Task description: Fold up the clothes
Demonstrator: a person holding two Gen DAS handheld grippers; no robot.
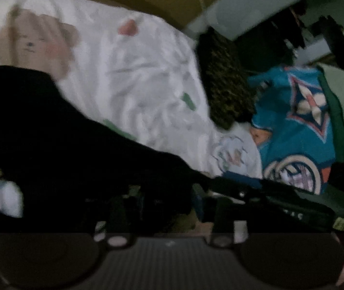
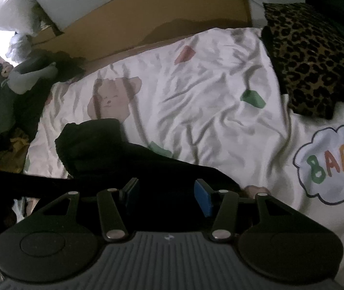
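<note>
A black garment (image 2: 104,149) lies on a white printed bedsheet (image 2: 196,101). In the right wrist view my right gripper (image 2: 167,194) is open, its blue pads (image 2: 203,198) spread over the black cloth. In the left wrist view the same black garment (image 1: 63,149) fills the lower left and covers my left gripper (image 1: 169,205); its fingers are dark and blurred, so their state is unclear. The sheet (image 1: 135,72) shows behind it.
A leopard-print cushion (image 2: 312,58) lies at the right of the bed. A teal patterned cloth (image 1: 297,130) sits beyond it in the left view. A brown headboard (image 2: 147,17) runs along the back. Grey clothes (image 2: 26,77) pile at the left.
</note>
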